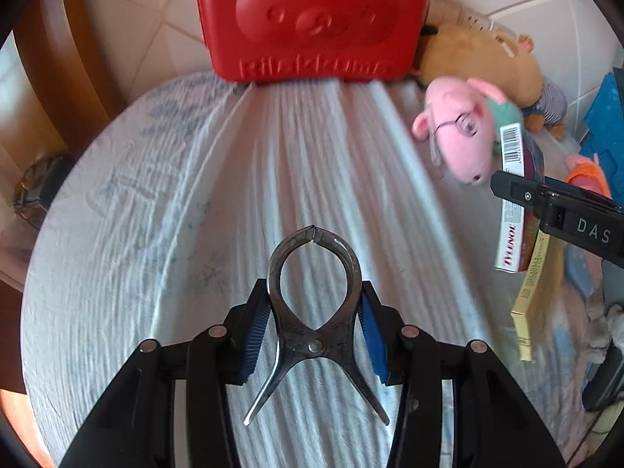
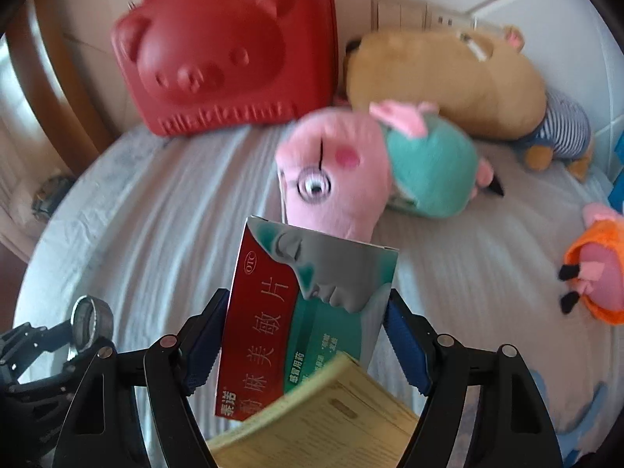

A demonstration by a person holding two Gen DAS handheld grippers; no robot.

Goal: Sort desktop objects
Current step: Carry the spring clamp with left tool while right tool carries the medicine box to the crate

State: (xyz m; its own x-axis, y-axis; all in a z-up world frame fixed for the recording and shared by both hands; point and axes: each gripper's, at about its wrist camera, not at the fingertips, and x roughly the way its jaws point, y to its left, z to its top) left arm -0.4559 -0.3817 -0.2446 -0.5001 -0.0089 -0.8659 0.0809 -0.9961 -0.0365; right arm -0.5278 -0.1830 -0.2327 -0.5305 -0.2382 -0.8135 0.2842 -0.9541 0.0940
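Right, my left gripper [image 1: 314,331] is clamped on the metal pincers [image 1: 314,304], held over the white cloth [image 1: 156,214] short of the red bear case [image 1: 312,19]. My right gripper [image 2: 304,335] pinches a medicine box [image 2: 304,312] with a yellow box [image 2: 323,417] beneath it, close in front of the pink pig plush [image 2: 351,171].

White tiled wall [image 1: 163,11], wooden frame [image 1: 50,62], daylight

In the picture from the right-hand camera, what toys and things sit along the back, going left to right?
Red bear-face case → pink pig plush in a teal dress → tan plush with striped legs → small pig plush in orange.
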